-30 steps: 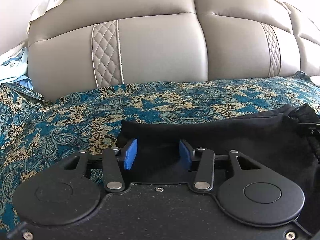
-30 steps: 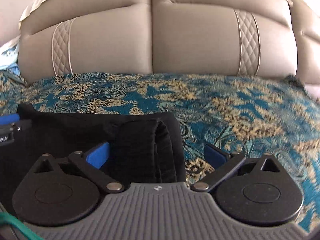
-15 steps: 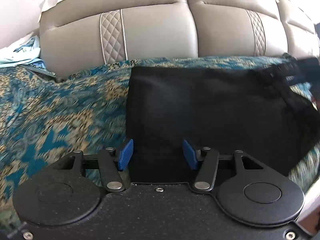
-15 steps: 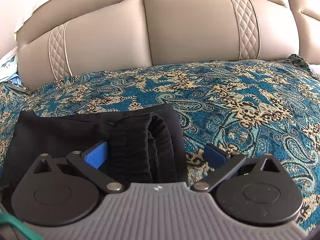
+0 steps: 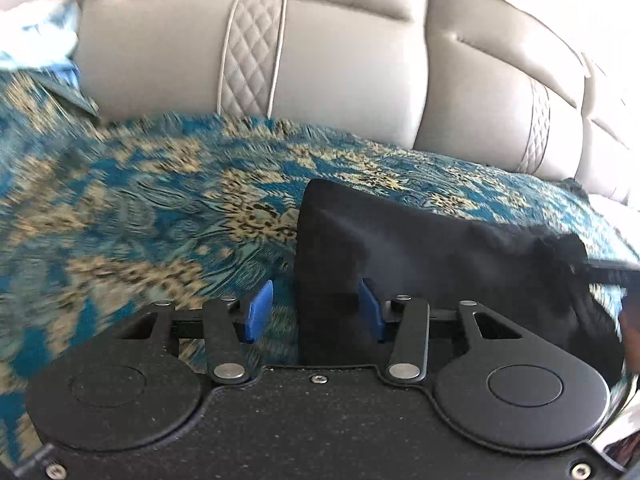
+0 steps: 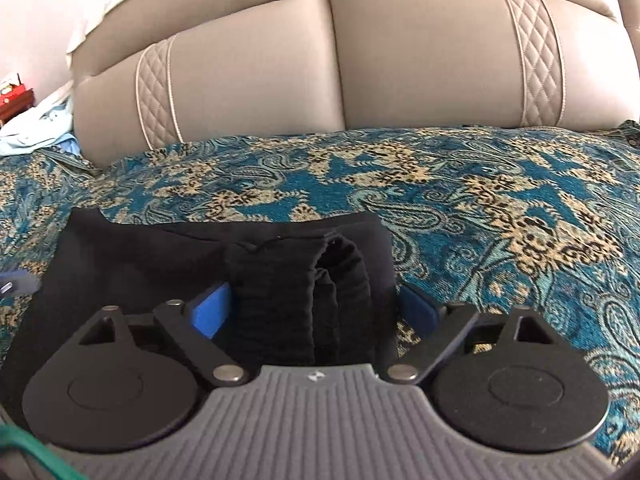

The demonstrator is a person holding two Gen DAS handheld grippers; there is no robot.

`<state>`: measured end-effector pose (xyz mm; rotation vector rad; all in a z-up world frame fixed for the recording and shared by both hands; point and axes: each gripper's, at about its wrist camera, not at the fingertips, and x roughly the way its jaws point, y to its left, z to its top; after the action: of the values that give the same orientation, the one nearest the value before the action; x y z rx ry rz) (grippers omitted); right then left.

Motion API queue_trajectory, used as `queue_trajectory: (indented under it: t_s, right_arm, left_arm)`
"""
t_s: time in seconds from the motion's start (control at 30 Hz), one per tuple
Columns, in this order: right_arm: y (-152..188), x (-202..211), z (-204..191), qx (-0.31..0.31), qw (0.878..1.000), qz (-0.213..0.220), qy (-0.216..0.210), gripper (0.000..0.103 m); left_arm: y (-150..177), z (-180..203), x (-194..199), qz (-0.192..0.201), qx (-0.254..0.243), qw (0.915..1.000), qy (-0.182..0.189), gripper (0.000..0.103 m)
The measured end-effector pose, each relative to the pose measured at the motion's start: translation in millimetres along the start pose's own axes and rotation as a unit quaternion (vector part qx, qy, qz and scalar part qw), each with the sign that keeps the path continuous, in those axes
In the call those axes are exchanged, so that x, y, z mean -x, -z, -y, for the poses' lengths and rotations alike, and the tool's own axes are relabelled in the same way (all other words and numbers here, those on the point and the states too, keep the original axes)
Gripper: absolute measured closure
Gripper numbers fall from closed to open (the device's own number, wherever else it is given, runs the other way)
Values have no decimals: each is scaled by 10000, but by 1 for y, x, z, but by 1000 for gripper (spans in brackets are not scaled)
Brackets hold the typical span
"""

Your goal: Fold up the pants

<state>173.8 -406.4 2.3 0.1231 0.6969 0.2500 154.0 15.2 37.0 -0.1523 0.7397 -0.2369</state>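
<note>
Black pants (image 5: pixel 440 248) lie folded into a block on the teal patterned bedspread (image 5: pixel 140 220). My left gripper (image 5: pixel 315 312) sits low at the block's left edge. Its jaws are closing, with the edge between them against the right pad (image 5: pixel 370 314); a strip of bedspread shows beside the left pad (image 5: pixel 259 314). In the right wrist view, the pants (image 6: pixel 140 256) end in a bunched ribbed waistband (image 6: pixel 300 288). My right gripper (image 6: pixel 314 306) straddles it, jaws closing, pads right at the cloth's two sides, which looks unsqueezed.
A padded beige headboard (image 5: pixel 340 60) runs along the far side of the bed. Light blue cloth (image 6: pixel 36 128) is heaped at the far left, with a red box (image 6: pixel 12 94) behind it. Bare bedspread (image 6: pixel 500 208) stretches to the right of the pants.
The left gripper swung left, so the pants' left edge now sits between its jaws, which stand narrower. The right jaws have come in toward the waistband; that hand has stayed put.
</note>
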Motion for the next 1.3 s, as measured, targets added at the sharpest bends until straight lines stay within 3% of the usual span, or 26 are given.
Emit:
queue_trajectory:
  t_s: [0.07, 0.13, 0.2, 0.23, 0.27, 0.37, 0.5, 0.7, 0.83, 0.9, 0.93, 1.0, 1.1, 1.17, 1.23, 1.3]
  right_arm:
    - [0, 0, 1, -61, 9999, 15, -112, 24]
    - [0, 1, 2, -105, 9997, 29, -201, 28]
    - [1, 3, 3, -168, 9994, 49, -300, 40]
    - [1, 3, 4, -253, 9990, 71, -361, 43]
    - [1, 3, 5, -327, 9986, 88, -408, 49]
    - [0, 1, 1, -484, 9972, 106, -555, 62]
    - [-11, -12, -18, -389, 9977, 179, -522, 68]
    - [-53, -55, -39, -289, 9981, 325, -446, 70]
    - [-75, -87, -42, -363, 9977, 341, -452, 69]
    - [-75, -98, -45, -385, 9981, 305, -380, 62]
    - [-75, -99, -47, -376, 9983, 298, -318, 57]
    - [-74, -97, -48, -411, 9987, 286, -101, 32]
    - [-71, -79, -51, -517, 9971, 409, 370, 26]
    - [-64, -58, -56, -580, 9945, 574, 650, 24]
    - [-50, -33, -66, -501, 9916, 733, 937, 21]
    - [-30, -9, -78, -399, 9898, 896, 1031, 18]
  left_arm:
    - [-8, -8, -22, -263, 264, 9990, 255, 59]
    - [-16, -9, -31, -226, 234, 9981, 516, 56]
    - [-21, -12, -38, -234, 309, 9971, 653, 53]
    - [-22, -13, -42, -224, 364, 9967, 688, 55]
    - [-23, -15, -44, -201, 427, 9965, 692, 67]
    - [-22, -23, -45, -153, 610, 9953, 732, 84]
    - [-29, -25, -50, 31, 740, 9965, 391, 88]
    - [-76, -24, -84, 217, 473, 9981, -334, 89]
    - [-103, -24, -109, 236, 337, 9961, -779, 89]
    - [-107, -22, -117, 189, 248, 9949, -963, 87]
    - [-107, -21, -120, 153, 236, 9943, -1029, 84]
    - [-106, -19, -120, 112, 229, 9929, -1160, 77]
    - [-98, -14, -103, 155, 181, 9894, -1435, 59]
    - [-85, -8, -83, 262, 86, 9879, -1523, 41]
    - [-70, -2, -59, 387, -71, 9868, -1574, 35]
    - [-52, 5, -34, 460, -197, 9857, -1608, 23]
